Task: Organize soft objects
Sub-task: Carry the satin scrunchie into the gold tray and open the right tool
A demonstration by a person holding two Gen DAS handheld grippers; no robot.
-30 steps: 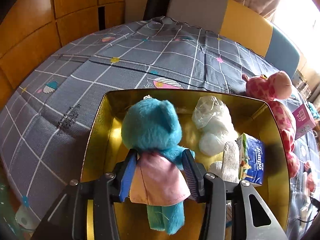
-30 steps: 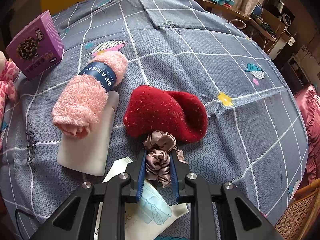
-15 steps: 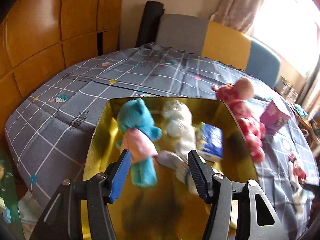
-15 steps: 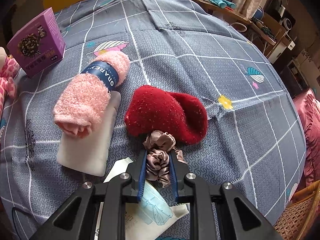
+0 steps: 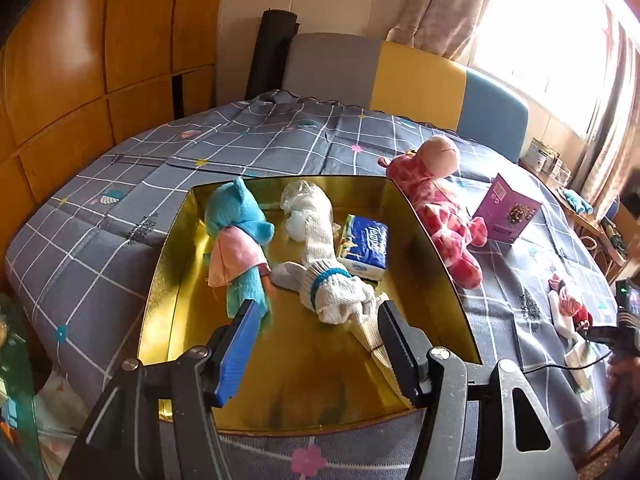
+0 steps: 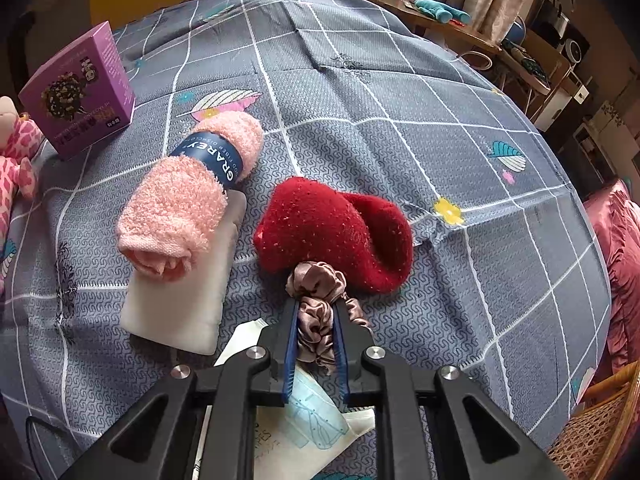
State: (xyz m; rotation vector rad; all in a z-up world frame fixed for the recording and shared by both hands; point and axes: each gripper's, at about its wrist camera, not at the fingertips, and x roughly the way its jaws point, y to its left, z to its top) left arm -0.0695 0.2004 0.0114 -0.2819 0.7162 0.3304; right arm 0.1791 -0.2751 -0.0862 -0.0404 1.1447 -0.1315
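The pink towel roll's (image 6: 188, 196) blue band (image 6: 212, 156) reads "GRAREY"; the tissue pack (image 5: 363, 248) reads "Tempo".

Left gripper (image 5: 316, 326) opening, nothing between jaws, above gold tray (image 5: 424, 240) on checked bedspread (image 5: 120, 200). In tray: blue teddy (image 5: 238, 236), white socks (image 5: 328, 280), tissue pack (image 5: 364, 246). Beside tray: pink giraffe plush (image 5: 444, 216), purple box (image 5: 508, 216).

In the tray (image 5: 424, 240) the teddy (image 5: 238, 236) lies left, socks (image 5: 324, 276) in the middle, tissue pack (image 5: 364, 246) right; outside, the giraffe (image 5: 444, 208) lies along its right wall, the box (image 5: 506, 216) beyond.
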